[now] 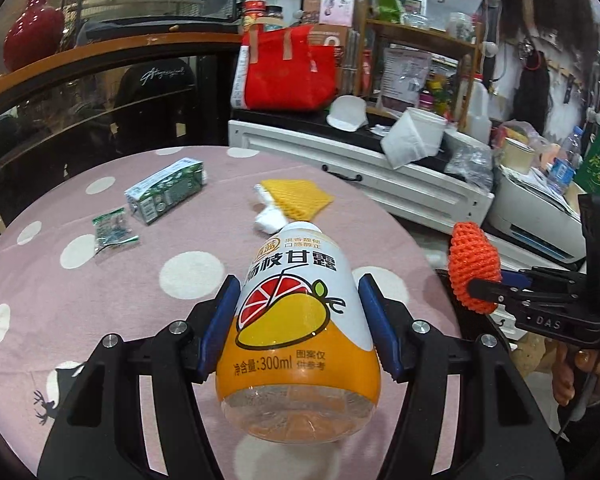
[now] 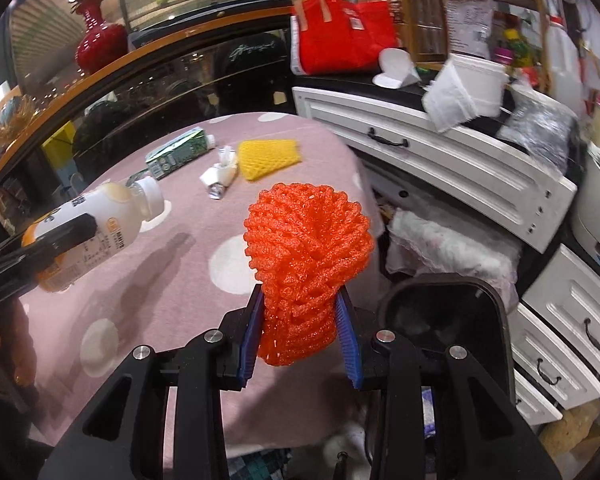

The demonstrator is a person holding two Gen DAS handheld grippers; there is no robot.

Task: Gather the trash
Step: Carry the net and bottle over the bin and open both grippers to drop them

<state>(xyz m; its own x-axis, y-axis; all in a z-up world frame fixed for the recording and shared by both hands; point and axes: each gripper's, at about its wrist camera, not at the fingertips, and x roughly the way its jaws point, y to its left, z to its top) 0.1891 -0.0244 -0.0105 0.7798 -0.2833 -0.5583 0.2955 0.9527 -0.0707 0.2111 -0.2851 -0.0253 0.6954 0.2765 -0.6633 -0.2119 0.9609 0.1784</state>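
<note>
Left wrist view: left tongs [image 1: 298,316] clamped on a mango drink bottle [image 1: 300,320] held above the pink dotted tabletop [image 1: 100,300]; on the cloth lie a green carton [image 1: 165,192], a small green wrapper [image 1: 114,230] and a yellow foam net [image 1: 298,198]. Right wrist view: right tongs [image 2: 298,334] pinching an orange foam net [image 2: 306,264] at its lower end, above the tabletop edge, with a dark bin [image 2: 444,316] just to its right

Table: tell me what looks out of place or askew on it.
Litter lies scattered on the pink dotted tablecloth: a green carton on its side, a crumpled green wrapper, a yellow foam net and crumpled white paper. Nothing looks spilled. The bottle and orange foam net are already gripped.
</note>
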